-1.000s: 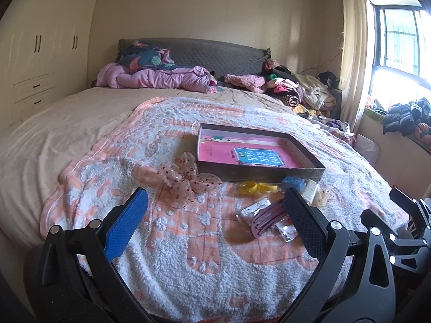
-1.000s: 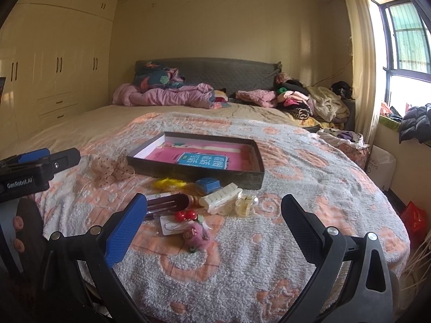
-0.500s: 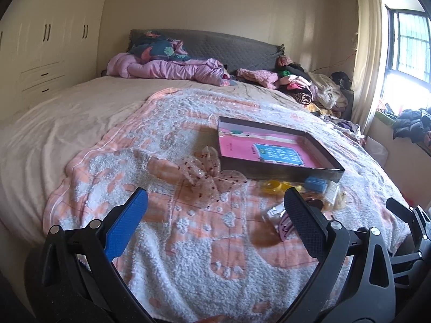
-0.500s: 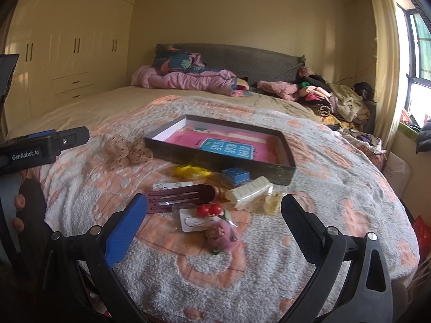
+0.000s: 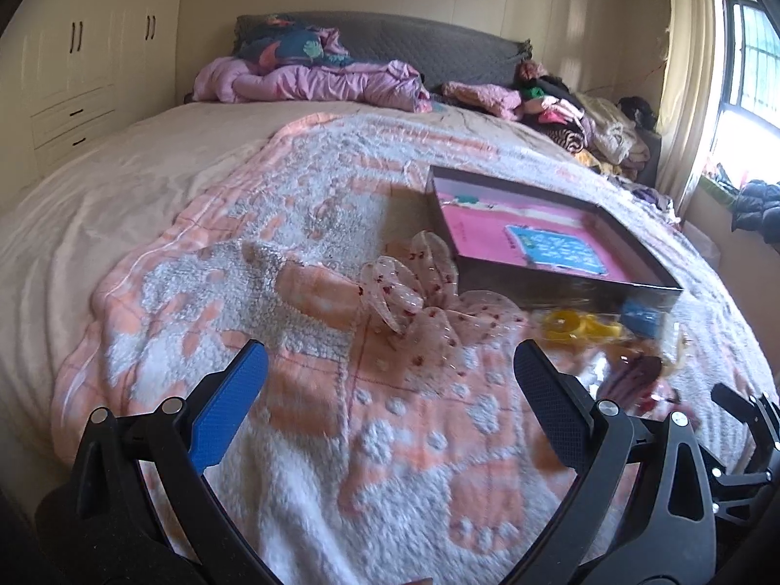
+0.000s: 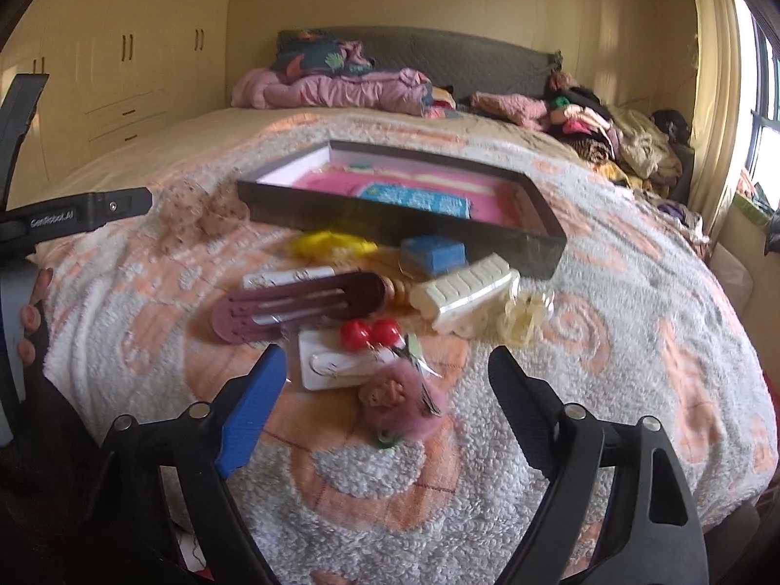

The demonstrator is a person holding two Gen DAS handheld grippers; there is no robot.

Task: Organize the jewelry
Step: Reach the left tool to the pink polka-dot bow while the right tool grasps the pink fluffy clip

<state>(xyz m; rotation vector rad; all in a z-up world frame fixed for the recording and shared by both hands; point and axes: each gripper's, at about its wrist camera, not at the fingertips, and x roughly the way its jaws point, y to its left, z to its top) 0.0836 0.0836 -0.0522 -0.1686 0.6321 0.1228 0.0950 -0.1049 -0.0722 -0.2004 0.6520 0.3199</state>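
My right gripper [image 6: 385, 390] hangs low over the blanket [image 6: 609, 341] on the bed with its jaws closing, though nothing is pressed between them yet: the fuzzy pink hair tie [image 6: 399, 397] lies just ahead of the tips, inside the gap as I look along the fingers. My left gripper [image 5: 390, 375] has its jaws wide and empty, aimed at the sheer dotted bow [image 5: 414, 302], which lies just beyond them. I judge this to be the reach of the first pick on each side, with nothing sorted yet; next, each hand needs to sink until the pads flank its soft piece and then squeeze without snagging the blanket pile. Past the hair tie sit the red cherry clip [image 6: 370, 334] on its white card, the dark red comb clip [image 6: 297, 307], a white claw clip [image 6: 465, 292], a clear clip [image 6: 524, 317], something yellow [image 6: 331, 243] and a small blue box [image 6: 431, 253], all crowded together just in front of the dark tray [image 6: 390, 217] with its pink lining. The tray looks to hold only a blue printed card. The yellow thing is blurred, so I cannot say what it is, and a beaded piece behind the comb clip is mostly hidden. Farther back, bedding and clothes are heaped at the headboard.
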